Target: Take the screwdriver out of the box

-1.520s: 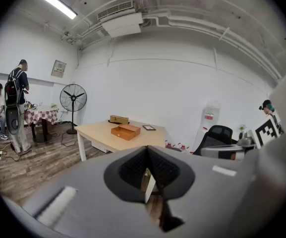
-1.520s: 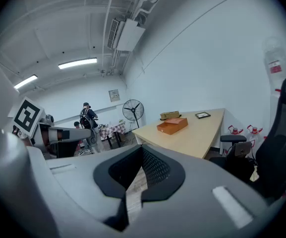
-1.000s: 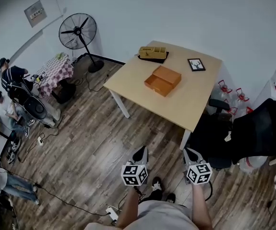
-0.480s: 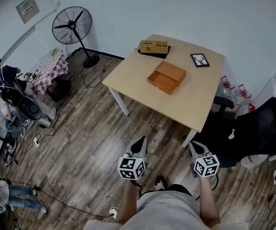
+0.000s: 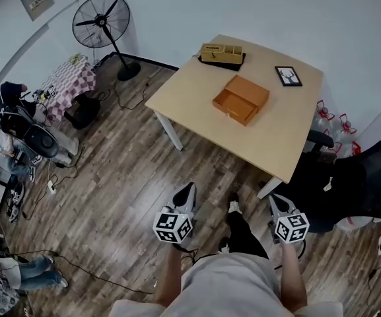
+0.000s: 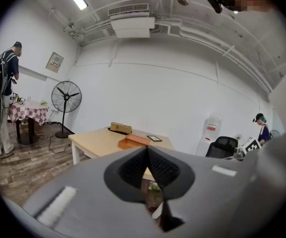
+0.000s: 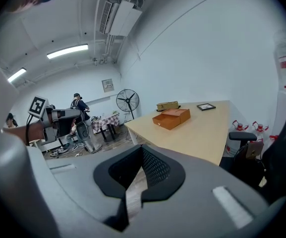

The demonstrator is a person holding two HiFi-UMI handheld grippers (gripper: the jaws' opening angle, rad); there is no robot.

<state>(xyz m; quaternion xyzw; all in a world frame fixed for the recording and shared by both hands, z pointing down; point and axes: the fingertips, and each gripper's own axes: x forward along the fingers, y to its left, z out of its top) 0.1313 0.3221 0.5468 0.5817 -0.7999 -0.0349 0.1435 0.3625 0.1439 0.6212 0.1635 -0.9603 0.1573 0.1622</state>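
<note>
The orange box lies open on the light wooden table, far ahead of both grippers. No screwdriver shows in any view. My left gripper hangs over the wood floor, short of the table, with its jaws shut and nothing in them. My right gripper is level with it on the right, near the table's corner leg, and is also shut and empty. In the left gripper view the closed jaws point at the box. In the right gripper view the closed jaws point towards the box.
A tan organiser and a picture frame stand at the table's far side. A black office chair and water bottles are on the right. A pedestal fan, a checked side table, people and floor cables are on the left.
Both grippers have travelled forward across the floor towards the table, staying shut. The person's foot has stepped ahead between them, and the table now sits a little further right in view.
</note>
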